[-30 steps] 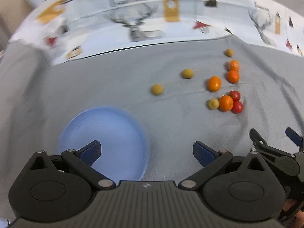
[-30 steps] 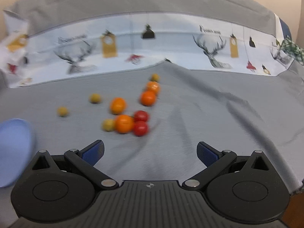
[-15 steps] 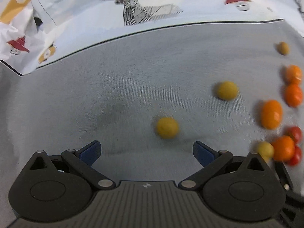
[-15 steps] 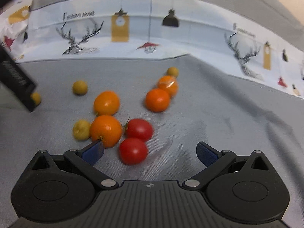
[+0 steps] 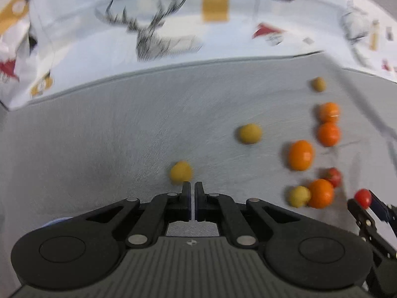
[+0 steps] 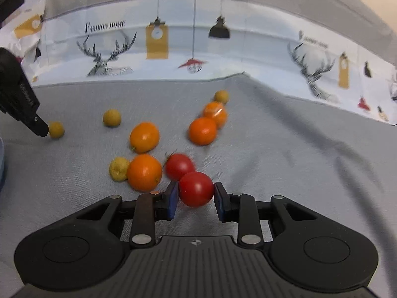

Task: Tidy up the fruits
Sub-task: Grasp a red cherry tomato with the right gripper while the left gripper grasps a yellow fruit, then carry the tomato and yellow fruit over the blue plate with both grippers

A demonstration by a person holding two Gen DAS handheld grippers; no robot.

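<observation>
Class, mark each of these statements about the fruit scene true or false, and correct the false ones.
1. The right gripper grips a red tomato. True.
2. The left gripper holds a yellow fruit. False: its jaws are shut with nothing between them; the fruit lies just beyond the tips.
3. The fruits lie on a grey cloth. True.
4. All the fruits are red. False: there are also orange and yellow ones.
5. The backdrop shows deer drawings. True.

We see matt woven grey cloth (image 6: 285, 154), glossy smooth red tomato (image 6: 196, 188), matt black plastic right gripper (image 6: 194, 196) with blue pads (image 6: 173, 198).
</observation>
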